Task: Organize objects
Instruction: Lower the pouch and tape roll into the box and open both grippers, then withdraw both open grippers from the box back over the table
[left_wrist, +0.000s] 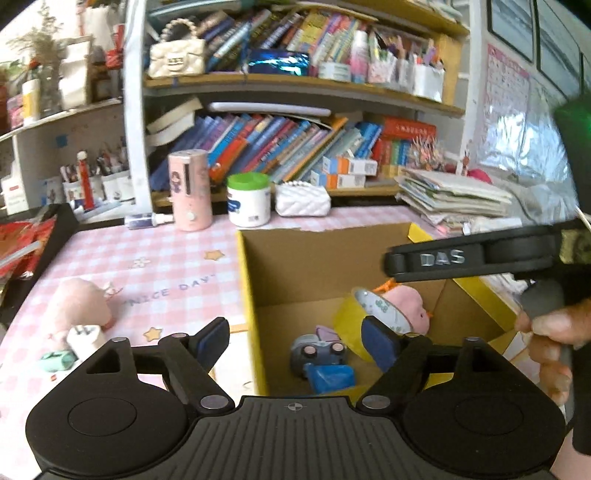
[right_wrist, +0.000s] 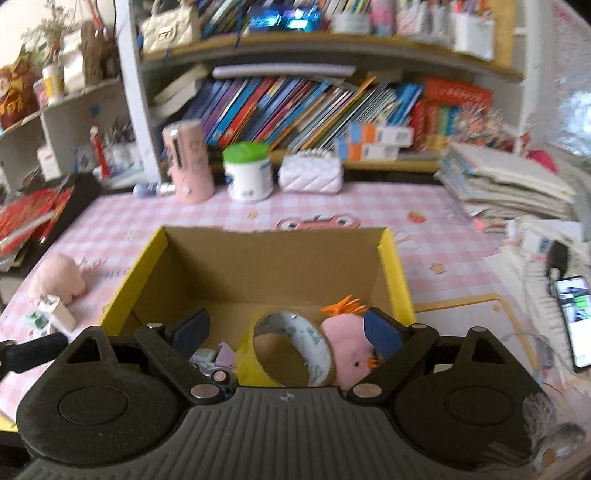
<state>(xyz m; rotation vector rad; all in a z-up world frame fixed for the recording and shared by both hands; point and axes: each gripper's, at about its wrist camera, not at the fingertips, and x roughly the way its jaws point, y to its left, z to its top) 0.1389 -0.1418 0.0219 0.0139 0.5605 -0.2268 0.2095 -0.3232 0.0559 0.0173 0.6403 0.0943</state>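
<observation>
An open cardboard box (left_wrist: 247, 277) with yellow outer walls (right_wrist: 395, 273) stands on the pink checked table. Inside lie a tape roll (left_wrist: 380, 310) (right_wrist: 295, 350), a pink plush with orange hair (left_wrist: 410, 302) (right_wrist: 347, 343), a grey toy car (left_wrist: 317, 350) (right_wrist: 214, 363) and a blue item (left_wrist: 330, 376). My left gripper (left_wrist: 295, 336) hangs open over the box's near left corner with nothing between its fingers. My right gripper (right_wrist: 286, 328) is open above the box's near edge, also empty; in the left wrist view it reaches in from the right (left_wrist: 391, 264).
Left of the box lie a pink plush pig (left_wrist: 77, 306), a small white block (left_wrist: 85, 338) and a green item (left_wrist: 57, 360). At the back stand a pink cylinder (left_wrist: 190, 190), a green-lidded jar (left_wrist: 248, 199) and a white pouch (left_wrist: 302, 199). Stacked papers (left_wrist: 454, 195) and a phone (right_wrist: 576, 317) crowd the right.
</observation>
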